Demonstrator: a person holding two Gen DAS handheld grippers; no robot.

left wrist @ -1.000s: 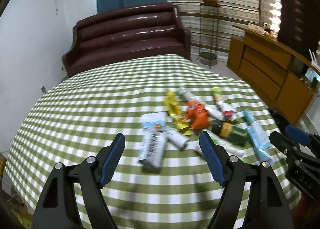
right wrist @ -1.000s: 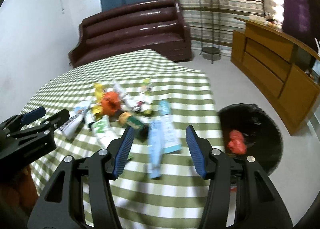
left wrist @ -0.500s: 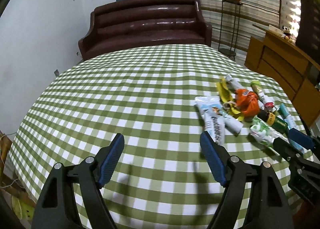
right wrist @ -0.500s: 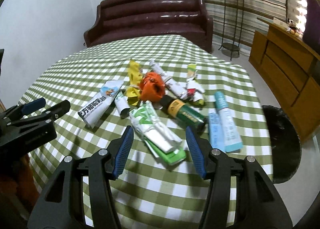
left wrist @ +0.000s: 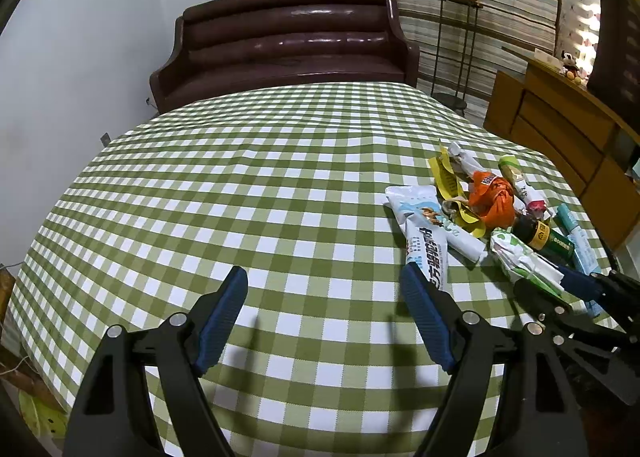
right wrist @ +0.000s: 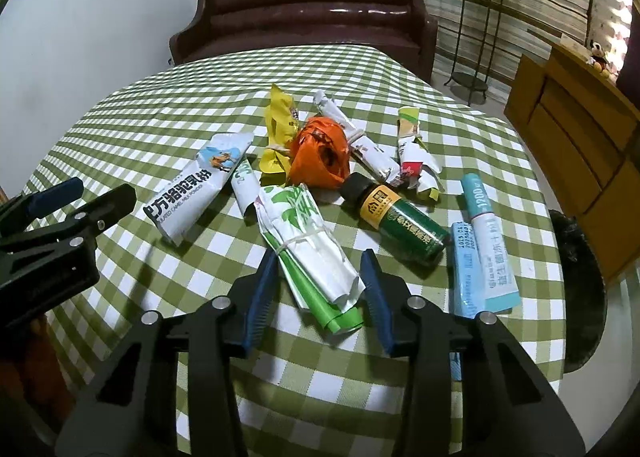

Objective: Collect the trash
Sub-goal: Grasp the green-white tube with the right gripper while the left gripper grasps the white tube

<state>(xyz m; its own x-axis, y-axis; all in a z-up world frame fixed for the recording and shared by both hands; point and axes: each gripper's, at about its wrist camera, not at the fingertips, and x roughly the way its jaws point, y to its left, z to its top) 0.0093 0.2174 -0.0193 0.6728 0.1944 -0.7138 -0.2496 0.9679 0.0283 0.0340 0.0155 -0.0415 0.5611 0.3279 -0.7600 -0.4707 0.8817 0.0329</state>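
Right tongs (right wrist: 318,293) now over green-white wrapper bundle (right wrist: 310,253), jaws just closing in, bundle between them but pads not pressing yet. Half second back I see them hanging wider. Left tongs (left wrist: 324,321) wide open, empty, above tablecloth (left wrist: 240,185). Black bin (right wrist: 576,289) waits off table edge, right.

On the white pouch (right wrist: 188,193) you can read large Chinese characters and, beneath them, "CAMEL MILK POWDER". The pale blue tube (right wrist: 486,241) shows "1200" near its top end, then Chinese characters along its length. The green bottle (right wrist: 400,221) carries Chinese characters on its yellow label, too small to make out.
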